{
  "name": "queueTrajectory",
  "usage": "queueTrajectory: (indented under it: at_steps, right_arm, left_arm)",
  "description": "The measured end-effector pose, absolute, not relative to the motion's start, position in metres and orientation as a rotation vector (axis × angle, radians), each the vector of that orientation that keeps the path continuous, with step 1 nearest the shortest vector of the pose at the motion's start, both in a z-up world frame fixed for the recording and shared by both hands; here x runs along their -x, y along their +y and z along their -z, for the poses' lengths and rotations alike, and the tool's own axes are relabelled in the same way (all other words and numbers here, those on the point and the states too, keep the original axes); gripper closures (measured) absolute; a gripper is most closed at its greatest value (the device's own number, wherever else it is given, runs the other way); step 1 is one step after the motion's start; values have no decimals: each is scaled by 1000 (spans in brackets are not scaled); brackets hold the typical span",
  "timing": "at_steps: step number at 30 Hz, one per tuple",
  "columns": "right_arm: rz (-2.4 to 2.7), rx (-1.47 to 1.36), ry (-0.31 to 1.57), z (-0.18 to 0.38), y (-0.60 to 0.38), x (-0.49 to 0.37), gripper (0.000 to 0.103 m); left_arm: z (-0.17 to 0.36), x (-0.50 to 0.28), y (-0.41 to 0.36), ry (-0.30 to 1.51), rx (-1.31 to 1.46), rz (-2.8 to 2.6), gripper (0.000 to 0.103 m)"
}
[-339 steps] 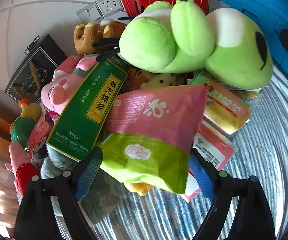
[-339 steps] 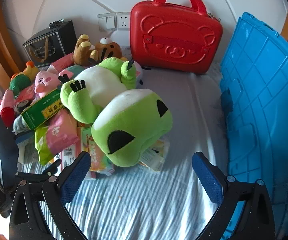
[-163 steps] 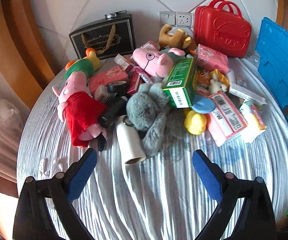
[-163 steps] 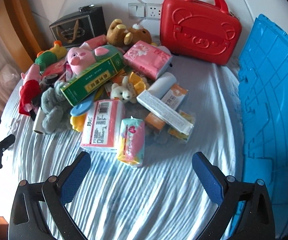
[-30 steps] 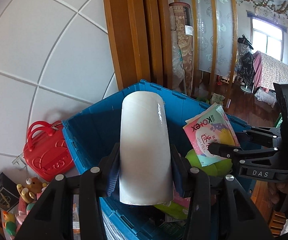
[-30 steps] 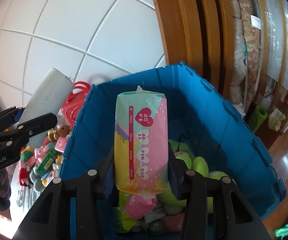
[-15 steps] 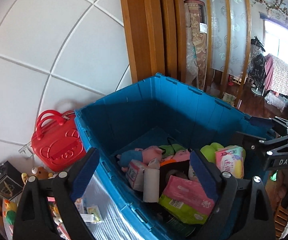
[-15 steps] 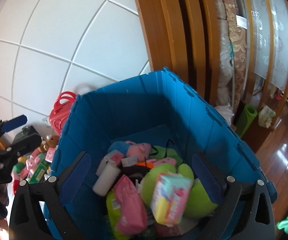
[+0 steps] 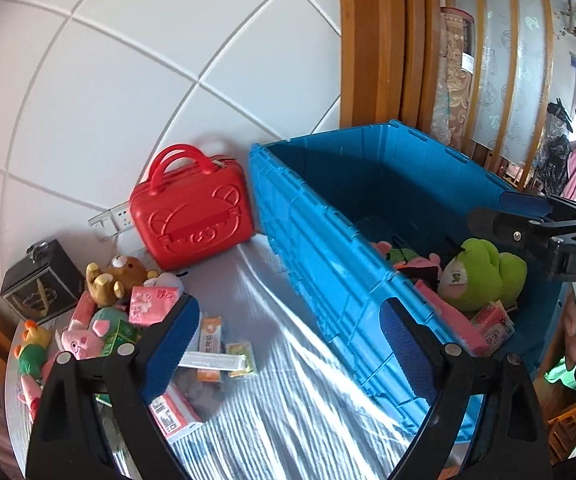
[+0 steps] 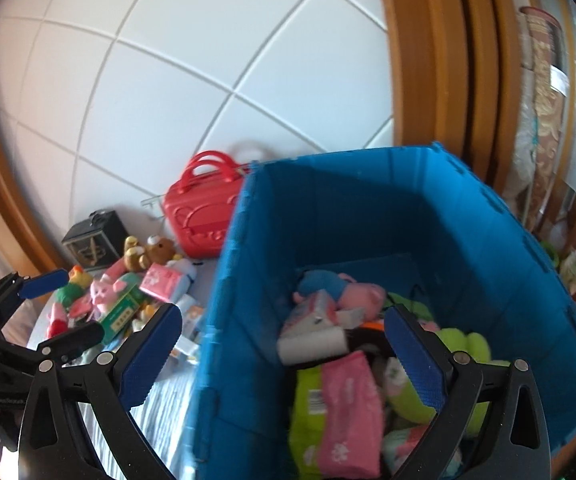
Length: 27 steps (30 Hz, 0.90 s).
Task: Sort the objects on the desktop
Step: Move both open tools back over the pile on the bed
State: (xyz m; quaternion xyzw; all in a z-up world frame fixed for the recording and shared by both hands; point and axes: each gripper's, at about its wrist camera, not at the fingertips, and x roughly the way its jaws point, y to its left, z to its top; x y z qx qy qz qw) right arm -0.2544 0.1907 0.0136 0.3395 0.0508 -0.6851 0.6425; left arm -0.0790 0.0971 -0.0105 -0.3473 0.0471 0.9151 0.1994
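Observation:
A big blue crate (image 9: pixel 328 264) (image 10: pixel 468 216) stands at the table's right end. Inside lie a white roll (image 10: pixel 312 346), a pink tissue pack (image 10: pixel 348 404), a green frog plush (image 9: pixel 484 276) and other soft toys. My left gripper (image 9: pixel 292 344) is open and empty, above the table beside the crate's near wall. My right gripper (image 10: pixel 284 356) is open and empty, straddling the crate's left wall from above. A pile of toys and boxes (image 9: pixel 128 320) (image 10: pixel 120 292) stays on the table's left half. The right gripper's fingers (image 9: pixel 500 216) show over the crate in the left wrist view.
A red carry case (image 9: pixel 192 216) (image 10: pixel 204 208) leans against the white tiled wall behind the pile. A black gift box (image 9: pixel 40 284) stands at the far left. Striped cloth (image 9: pixel 288 400) covers the table. Wooden door frames (image 9: pixel 372 40) rise behind the crate.
Both grippers opened and dropped the white roll and the pastel pack into the crate. Since then the left gripper has swung left over the table, and the right has drifted left too.

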Motion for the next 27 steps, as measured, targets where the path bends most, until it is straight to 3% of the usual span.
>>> queueTrajectory:
  at_steps: [8,16,27]
  right_arm:
    - [1462,-752,190,-33,158,157,0]
    - [1381,-773,288,-17,128,65,0]
    - [1293,-803,403,6,103,-25,0]
  left_arm:
    - [46,66,-16,76,1079,-2624,10]
    - [90,54,-117,46,1211,-2665,10]
    - [127,42,-203,-11,1297,-2714,10]
